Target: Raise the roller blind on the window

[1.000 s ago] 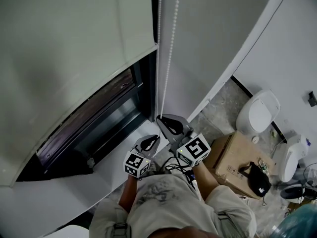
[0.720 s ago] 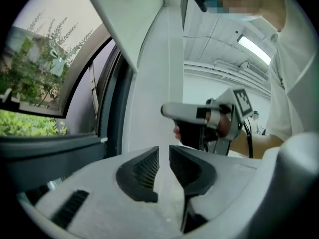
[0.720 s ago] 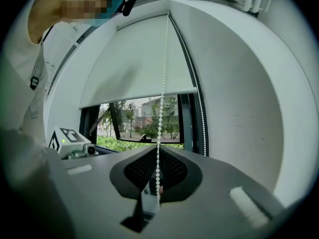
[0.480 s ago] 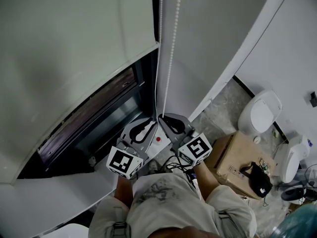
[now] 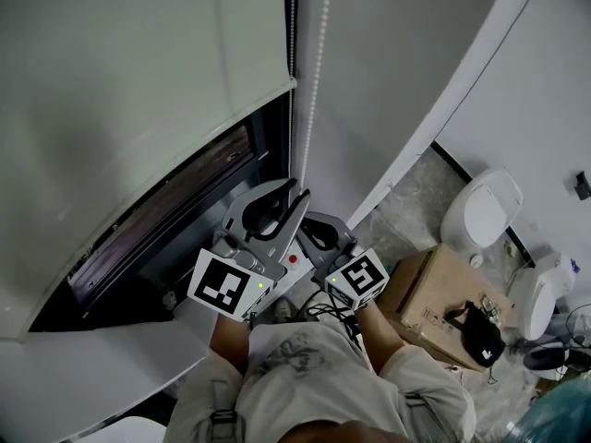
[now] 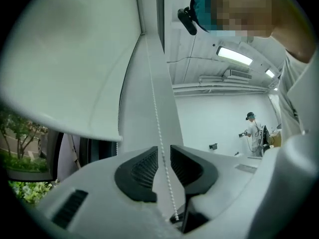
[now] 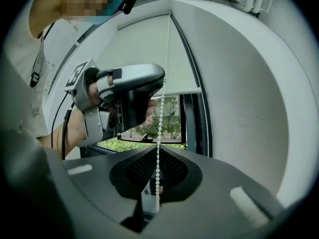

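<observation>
The right tool (image 7: 158,152) is clamped on the chain (image 5: 315,63). Above it, the left tool (image 6: 164,153) stands slightly open round that chain, near the blind (image 5: 138,81).

Head view: bead chain (image 5: 310,81), roller blind (image 5: 120,90) cut off at top; right gripper (image 5: 317,232) tips behind left gripper (image 5: 292,192).

The bead chain (image 5: 312,90) is held in the right tool (image 7: 158,161). The left tool (image 6: 163,156) is set just above it, around the same chain. The roller blind (image 5: 138,81) is seen to their left.
</observation>
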Tool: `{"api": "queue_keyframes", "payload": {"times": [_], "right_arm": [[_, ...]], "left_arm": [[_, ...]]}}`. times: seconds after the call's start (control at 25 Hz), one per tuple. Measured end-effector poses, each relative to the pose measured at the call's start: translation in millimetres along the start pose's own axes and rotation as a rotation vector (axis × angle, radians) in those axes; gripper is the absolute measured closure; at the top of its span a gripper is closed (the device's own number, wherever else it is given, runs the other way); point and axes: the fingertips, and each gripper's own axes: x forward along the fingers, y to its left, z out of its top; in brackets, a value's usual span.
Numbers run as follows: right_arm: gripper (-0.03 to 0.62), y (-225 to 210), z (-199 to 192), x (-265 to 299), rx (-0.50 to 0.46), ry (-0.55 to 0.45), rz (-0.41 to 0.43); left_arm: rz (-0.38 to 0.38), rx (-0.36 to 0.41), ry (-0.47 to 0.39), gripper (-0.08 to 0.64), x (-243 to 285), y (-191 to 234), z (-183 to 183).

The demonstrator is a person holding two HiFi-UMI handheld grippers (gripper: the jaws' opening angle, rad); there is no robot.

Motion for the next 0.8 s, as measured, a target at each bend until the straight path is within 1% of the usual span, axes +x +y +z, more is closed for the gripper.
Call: {"api": "queue_keyframes", "payload": {"times": [0.16, 0.2, 0.28, 0.4, 0.44, 0.6, 0.8], "right_arm": [[0.572, 3.4, 0.3, 1.6, -0.002, 0.003, -0.001], [0.572, 4.0, 0.6, 1.5, -0.002, 0.004, 0.0], [0.573, 4.2, 2.3, 1.2, -0.005, -0.004, 0.0], [0.573, 2.1, 8.1, 2.2, -0.026, -0.044, 0.001], [0.573, 1.3, 7.3, 2.1, -0.026, -0.043, 0.001], [0.573, -0.4, -5.9, 2.3, -0.002, 0.019, -0.012], [0.572, 1.1, -20.8, 2.2, 0.003, 0.04, -0.003]], "left_arm": [[-0.008, 0.019, -0.009, 0.474, 7.6, 2.0, 7.9], [-0.005, 0.023, -0.014, 0.483, 9.3, 2.2, 10.3], [0.012, 0.02, -0.027, 0.534, 12.4, 2.7, 15.7], [0.032, 0.018, -0.027, 0.547, 12.3, 3.9, 15.2], [0.042, 0.024, -0.025, 0.548, 11.8, 4.7, 14.2], [0.061, 0.028, -0.016, 0.549, 9.2, 5.7, 6.0], [0.061, 0.013, 0.004, 0.549, 6.0, 5.6, -8.8]]}}
